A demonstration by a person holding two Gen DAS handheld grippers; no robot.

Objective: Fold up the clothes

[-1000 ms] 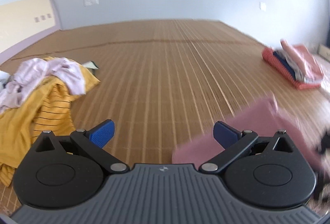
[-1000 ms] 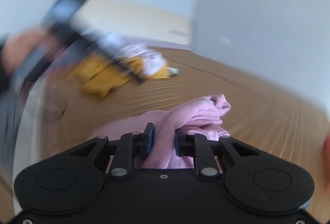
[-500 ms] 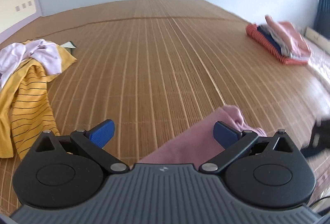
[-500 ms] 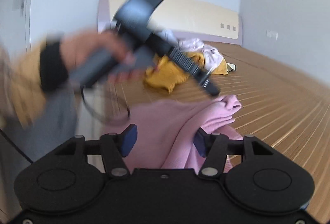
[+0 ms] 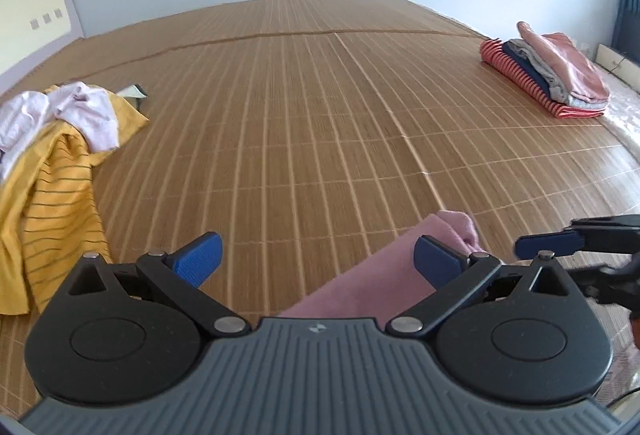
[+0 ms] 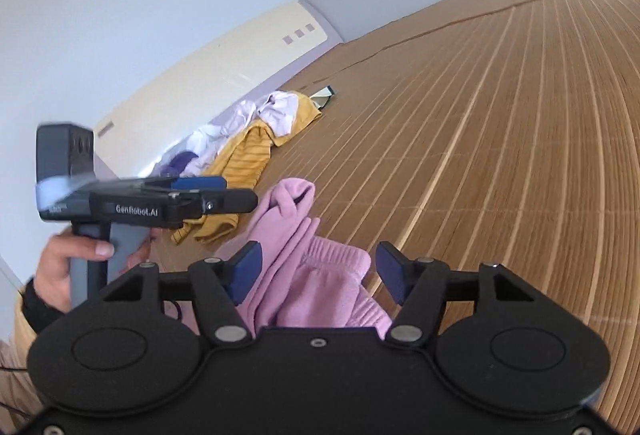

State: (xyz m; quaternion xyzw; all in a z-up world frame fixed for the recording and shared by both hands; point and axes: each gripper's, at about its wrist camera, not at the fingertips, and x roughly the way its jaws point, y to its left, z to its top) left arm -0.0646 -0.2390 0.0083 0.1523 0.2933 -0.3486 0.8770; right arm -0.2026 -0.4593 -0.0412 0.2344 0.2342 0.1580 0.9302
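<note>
both grippers over pink garment [image 6: 304,275] on bamboo mat [image 5: 320,115]: left gripper [image 5: 318,255] jaws wide, empty; right gripper [image 6: 318,271] jaws opening, garment loose btwn.

Lettering you can read: "GenRobot.AI", white on black
Where you find it: side of your left gripper [image 6: 224,191], right wrist view, left
</note>
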